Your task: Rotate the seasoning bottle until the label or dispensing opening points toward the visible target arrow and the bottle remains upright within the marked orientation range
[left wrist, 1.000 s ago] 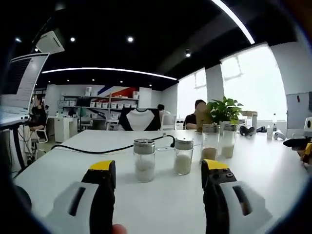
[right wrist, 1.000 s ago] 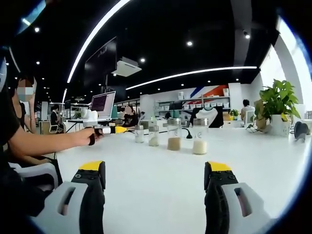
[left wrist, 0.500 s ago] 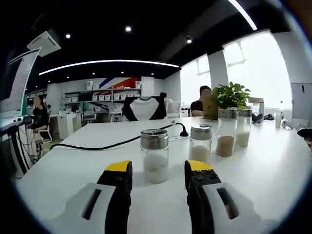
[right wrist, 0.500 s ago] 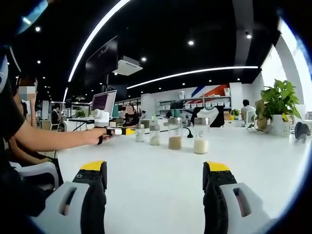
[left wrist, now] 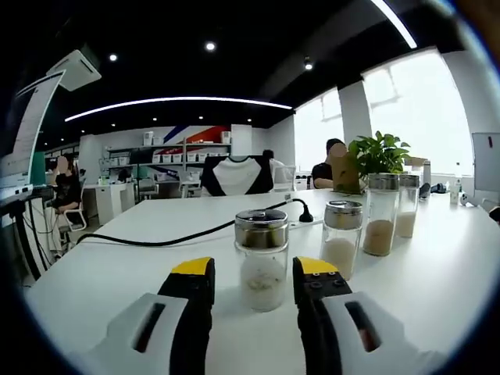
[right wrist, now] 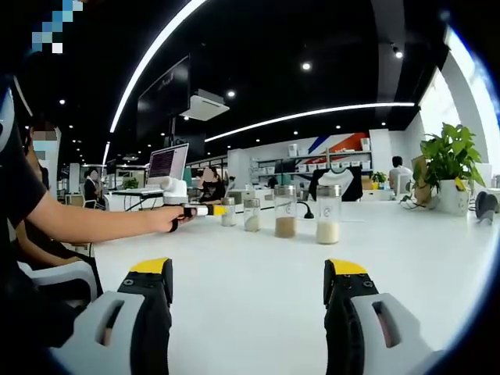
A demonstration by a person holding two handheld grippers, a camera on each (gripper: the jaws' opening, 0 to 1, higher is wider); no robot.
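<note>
Bottle closer than half a second ago: my left gripper (left wrist: 254, 269) has moved in, and the nearest seasoning bottle (left wrist: 262, 260) now sits right between my yellow-tipped jaws, a thin gap showing on each side, so released, not gripping. A second ago those jaws were spread wide and well short of it; they've narrowed since. In the right gripper view, my left gripper (right wrist: 205, 210) has advanced along the white table (right wrist: 258, 297) and its tip now overlaps the first bottle there.

Seasoning bottle: clear glass jar, upright on the table, shiny metal cap, white granules filling roughly the lower half. No label or opening I can make out from this side.

Second small shaker (left wrist: 341, 238) just right of it, same metal cap, pale contents. Two taller jars (left wrist: 380, 214) farther right, one with tan powder, one with whitish. Black cable (left wrist: 160, 240) runs across the table behind them to a plug. Potted plant (left wrist: 378, 153) in the back near the window.

Right gripper (right wrist: 248, 277) hangs low over bare tabletop, jaws wide apart, holding nothing, well away from the row of four jars (right wrist: 284, 212). My forearm (right wrist: 101, 226) reaches in from the left side of that view.
</note>
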